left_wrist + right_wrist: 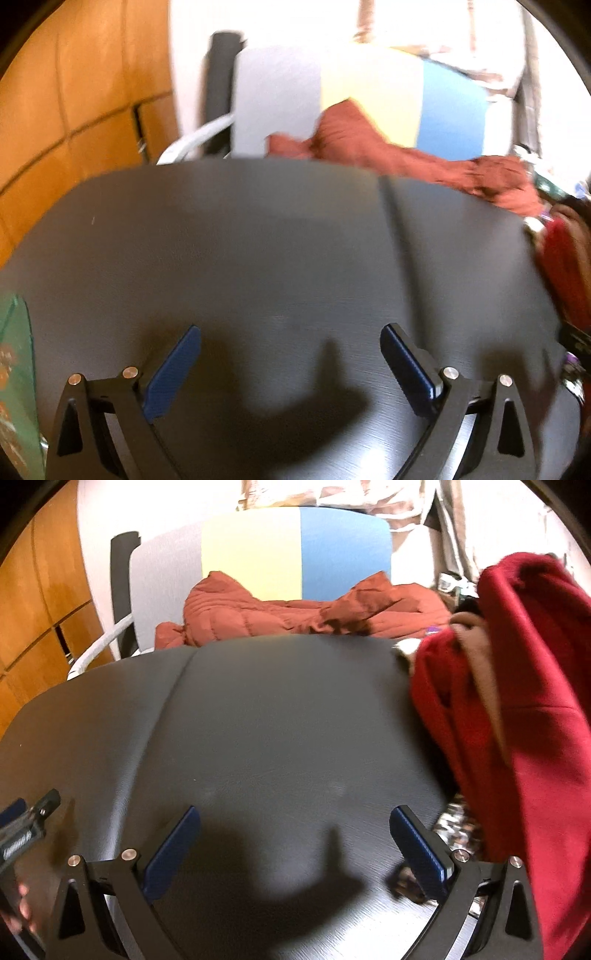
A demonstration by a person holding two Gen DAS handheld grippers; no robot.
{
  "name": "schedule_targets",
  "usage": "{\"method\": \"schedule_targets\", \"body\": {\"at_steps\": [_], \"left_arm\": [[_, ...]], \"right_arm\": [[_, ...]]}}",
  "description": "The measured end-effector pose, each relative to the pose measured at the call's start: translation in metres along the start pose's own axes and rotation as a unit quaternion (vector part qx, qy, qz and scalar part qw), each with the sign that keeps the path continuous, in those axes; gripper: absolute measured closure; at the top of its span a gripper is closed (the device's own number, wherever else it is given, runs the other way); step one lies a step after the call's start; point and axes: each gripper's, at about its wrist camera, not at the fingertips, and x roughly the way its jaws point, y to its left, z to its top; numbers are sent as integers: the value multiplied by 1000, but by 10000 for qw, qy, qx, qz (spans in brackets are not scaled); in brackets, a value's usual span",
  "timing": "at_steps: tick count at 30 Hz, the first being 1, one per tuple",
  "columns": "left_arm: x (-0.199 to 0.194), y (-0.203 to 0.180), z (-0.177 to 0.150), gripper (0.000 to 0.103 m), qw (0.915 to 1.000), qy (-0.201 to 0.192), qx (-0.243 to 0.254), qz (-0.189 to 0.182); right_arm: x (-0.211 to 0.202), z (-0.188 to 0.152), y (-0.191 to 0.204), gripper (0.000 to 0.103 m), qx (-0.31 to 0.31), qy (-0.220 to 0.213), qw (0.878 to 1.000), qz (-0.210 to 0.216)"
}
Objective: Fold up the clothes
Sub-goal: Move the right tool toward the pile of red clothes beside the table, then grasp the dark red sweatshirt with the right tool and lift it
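Both the left gripper (290,365) and right gripper (295,845) hover over the dark table (277,720) with jaws spread wide and nothing between them, probably positioned for a grasp. The red garment (535,701) lies bunched and unfolded in a heap at the table's right edge, just beside the right gripper.

This looks like a lived-in room in a home. A dark grey surface (280,716) stands in front of a chair (295,557) with a backrest in grey, yellow and blue panels, and a rust-coloured quilted jacket (280,613) lies crumpled on its seat. Wooden cabinet doors (74,110) line the left wall. A red garment (524,701) is heaped at the right, and pale fabric hangs beyond the chair.
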Motion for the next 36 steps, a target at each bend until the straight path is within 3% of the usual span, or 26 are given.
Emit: {"method": "schedule_targets", "body": {"at_steps": [6, 14, 20, 36], "left_arm": [[-40, -46, -8, 4, 9981, 29, 174, -586], [-63, -101, -19, 4, 9955, -111, 454, -822], [-81, -133, -19, 4, 9904, -189, 940, -998], [-110, -240, -28, 4, 9628, -262, 2141, -1627]], "right_arm": [[-27, -6, -28, 0, 244, -17, 9989, -395], [-63, -15, -64, 0, 409, -219, 9947, -923], [-96, -21, -97, 0, 710, -503, 9882, -1261], [-156, -31, -198, 0, 1624, -1112, 9636, -1810]]}}
